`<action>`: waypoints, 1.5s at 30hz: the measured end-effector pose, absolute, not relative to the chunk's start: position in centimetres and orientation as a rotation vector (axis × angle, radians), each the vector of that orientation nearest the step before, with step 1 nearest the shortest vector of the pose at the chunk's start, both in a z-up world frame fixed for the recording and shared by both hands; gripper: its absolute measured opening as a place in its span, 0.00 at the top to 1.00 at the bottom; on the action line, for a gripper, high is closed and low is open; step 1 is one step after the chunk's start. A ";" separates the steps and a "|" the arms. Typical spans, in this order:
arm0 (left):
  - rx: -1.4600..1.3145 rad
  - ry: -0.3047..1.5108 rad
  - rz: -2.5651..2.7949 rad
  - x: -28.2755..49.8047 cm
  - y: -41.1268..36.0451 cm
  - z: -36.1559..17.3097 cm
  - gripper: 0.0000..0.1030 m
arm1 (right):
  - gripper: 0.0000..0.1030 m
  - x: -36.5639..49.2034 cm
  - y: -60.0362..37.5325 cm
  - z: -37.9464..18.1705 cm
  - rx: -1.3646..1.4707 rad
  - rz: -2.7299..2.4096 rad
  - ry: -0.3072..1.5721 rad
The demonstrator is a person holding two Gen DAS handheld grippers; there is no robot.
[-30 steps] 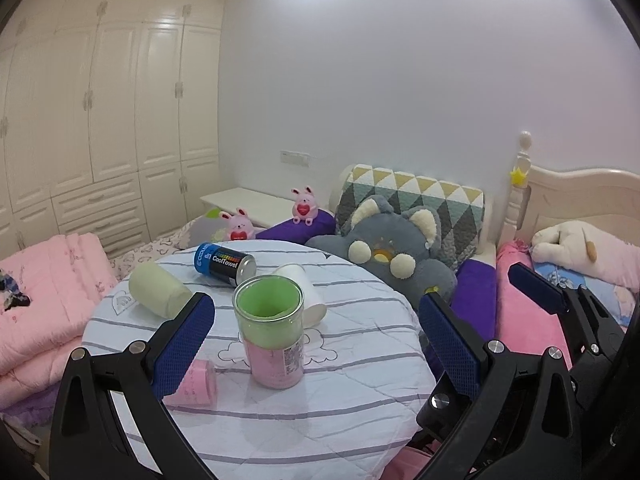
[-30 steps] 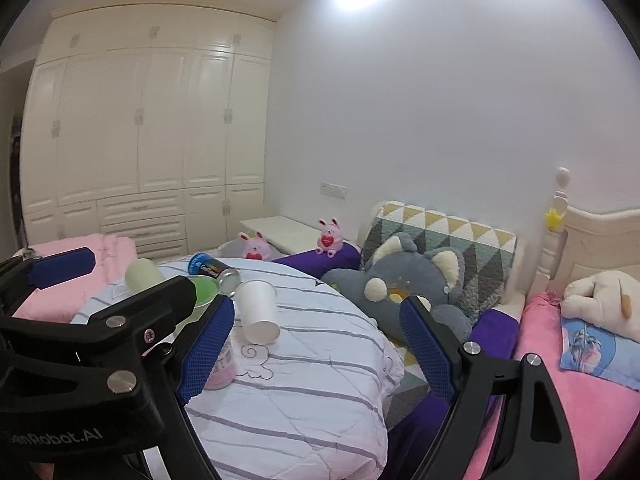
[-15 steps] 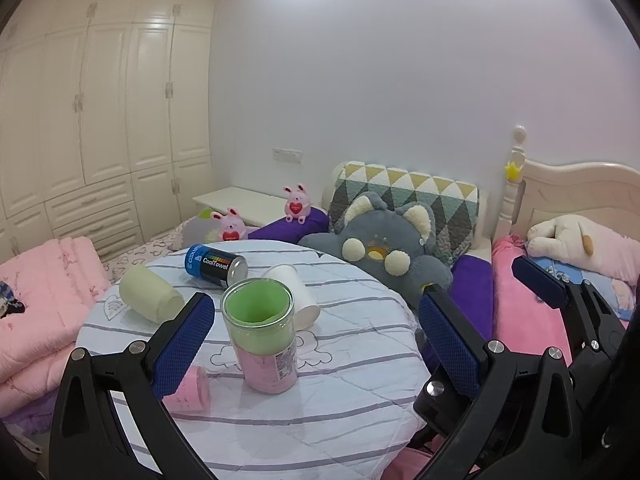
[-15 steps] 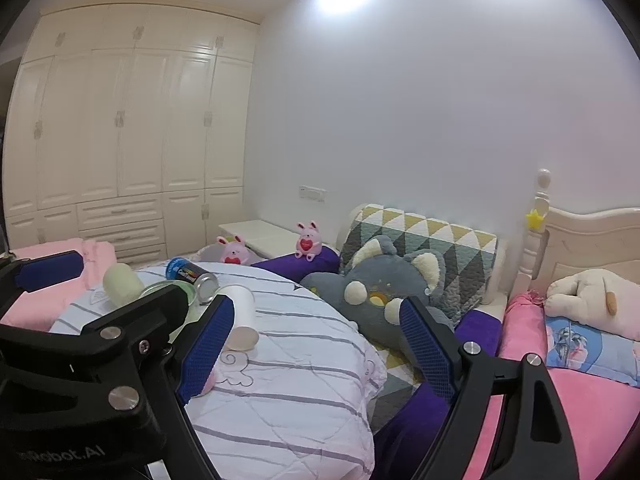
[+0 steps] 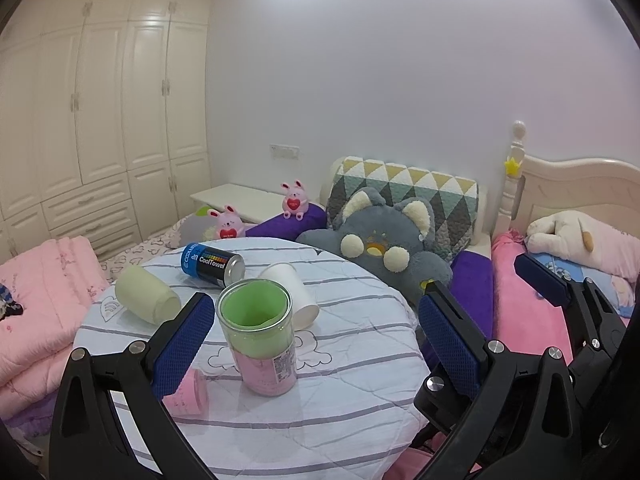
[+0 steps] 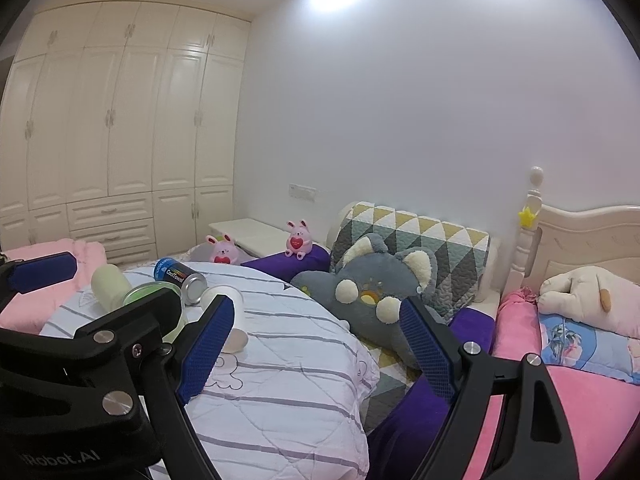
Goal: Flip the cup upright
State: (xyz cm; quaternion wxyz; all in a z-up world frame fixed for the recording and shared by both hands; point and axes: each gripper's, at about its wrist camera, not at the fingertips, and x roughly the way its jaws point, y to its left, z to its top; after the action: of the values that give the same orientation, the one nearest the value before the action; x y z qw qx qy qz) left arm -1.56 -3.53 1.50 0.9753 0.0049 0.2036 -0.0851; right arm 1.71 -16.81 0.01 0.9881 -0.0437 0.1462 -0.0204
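A white paper cup (image 5: 294,294) lies on its side on the round table (image 5: 352,396), behind an upright clear jar with a green and pink lining (image 5: 258,342). The cup also shows in the right wrist view (image 6: 232,320). A pale green cup (image 5: 146,294) lies on its side at the left, and a small pink cup (image 5: 188,396) lies near the front. My left gripper (image 5: 316,344) is open and empty in front of the jar. My right gripper (image 6: 316,344) is open and empty at the table's right edge.
A blue CoolTowel can (image 5: 212,264) lies on its side at the back. A grey plush cushion (image 5: 380,244) and purple pillows sit behind the table. Pink bedding (image 5: 44,296) lies at the left, a bed (image 6: 580,344) at the right.
Both grippers have pulled back and risen slightly, so the table sits a little lower and farther in view. Both stay open. Nothing on the table has moved.
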 end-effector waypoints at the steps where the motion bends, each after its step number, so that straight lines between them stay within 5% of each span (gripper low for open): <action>1: 0.010 0.411 -0.172 -1.6 -3.6 1.5 0.00 | 0.16 1.7 -16.8 0.0 -0.089 -0.040 0.295; 45: 0.078 0.338 -0.142 -2.2 -4.2 1.8 0.00 | 0.16 1.9 -16.8 -0.3 -0.100 -0.041 0.317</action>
State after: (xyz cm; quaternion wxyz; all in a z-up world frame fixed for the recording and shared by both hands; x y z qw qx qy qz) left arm -2.21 -4.21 1.80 0.9825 0.0389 0.1679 -0.0704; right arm 1.92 -16.81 -0.28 0.9860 -0.0498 0.1577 -0.0205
